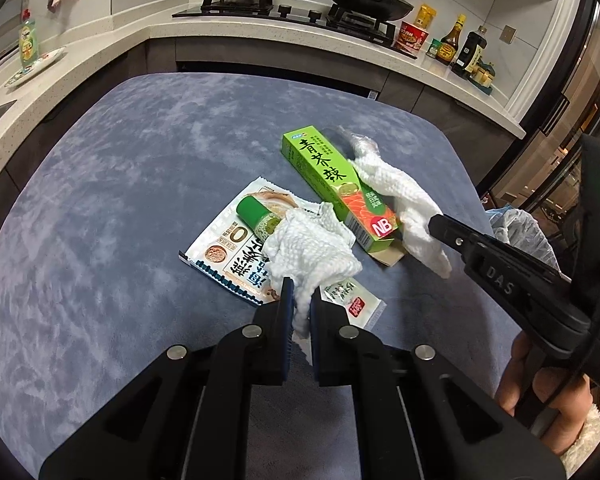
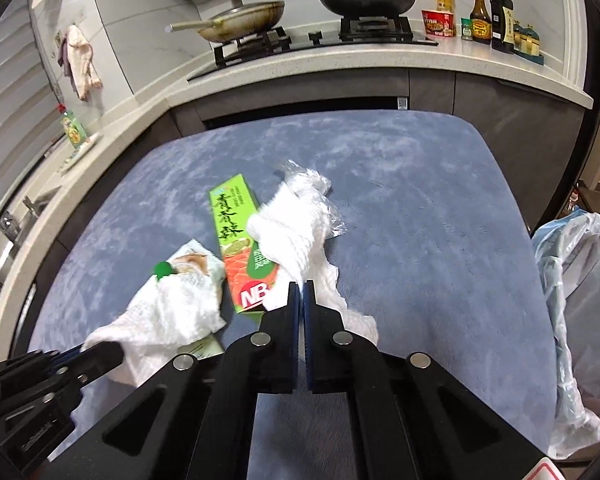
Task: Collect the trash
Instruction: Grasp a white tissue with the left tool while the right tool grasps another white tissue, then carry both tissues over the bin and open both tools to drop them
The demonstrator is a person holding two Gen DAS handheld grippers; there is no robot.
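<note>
On the blue counter [image 1: 100, 200], scraps lie clustered: a green box [image 1: 336, 184], a food wrapper [image 1: 220, 252] and two crumpled paper towels. Each gripper pinches one towel by its near edge, likely so both can go out together. Left gripper [image 1: 300, 304] is clenched on the towel [image 1: 312, 248] covering the green tube [image 1: 256, 212]; right gripper [image 2: 301, 292] grasps the other towel [image 2: 296, 236] beside the box. Only the right view shows the trash bag [image 2: 576, 272] clearly, waiting off the counter's edge.

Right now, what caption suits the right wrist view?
Right gripper pinching a white paper towel beside a green box.
</note>
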